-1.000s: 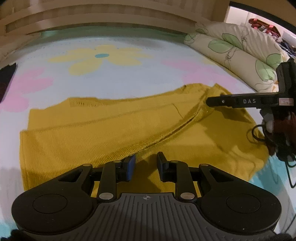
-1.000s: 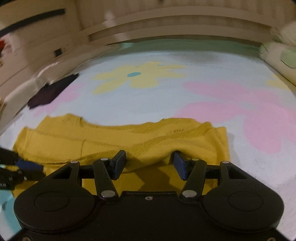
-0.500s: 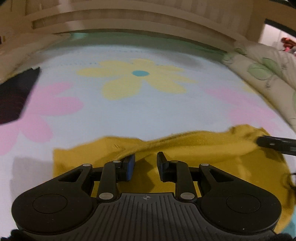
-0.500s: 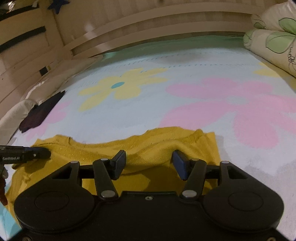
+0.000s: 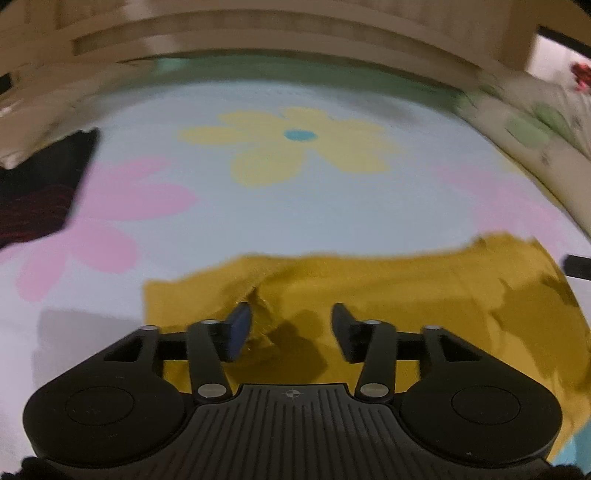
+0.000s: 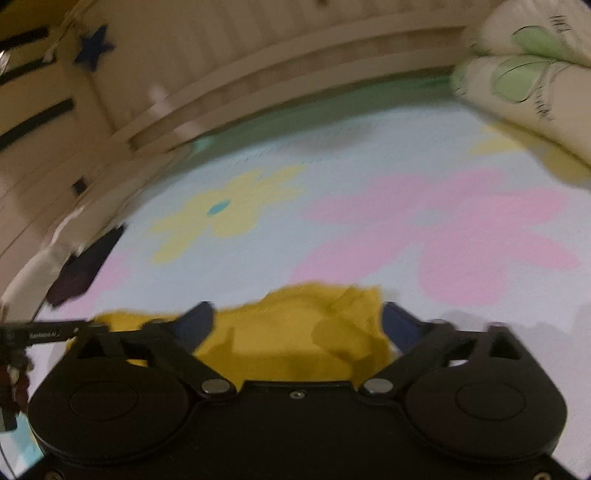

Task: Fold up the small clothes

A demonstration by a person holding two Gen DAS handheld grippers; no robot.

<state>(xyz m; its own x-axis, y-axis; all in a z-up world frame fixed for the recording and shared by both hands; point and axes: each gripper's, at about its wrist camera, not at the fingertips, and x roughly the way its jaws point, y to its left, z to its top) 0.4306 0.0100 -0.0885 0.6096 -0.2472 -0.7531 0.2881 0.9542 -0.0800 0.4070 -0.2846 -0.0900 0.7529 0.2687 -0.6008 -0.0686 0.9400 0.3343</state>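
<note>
With both tongs, left [image 5: 287,325] and right [image 6: 297,325], just spread and released, the folded mustard sweater [image 5: 388,291] at lower frame is best left flat while they are lifted straight clear.

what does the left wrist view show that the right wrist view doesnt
Only the left wrist view shows the left tool from behind, jaws apart over the yellow garment, whose left edge lies on the sheet.

Only the right wrist view shows the right tool, jaws spread wide around the garment's right end, and a blue star on the wall.

Both show the flower-print bedsheet, the dark cloth at its left edge, the leaf-print pillow and the bed frame. Both tools have just been opening; neither grips the fabric.
</note>
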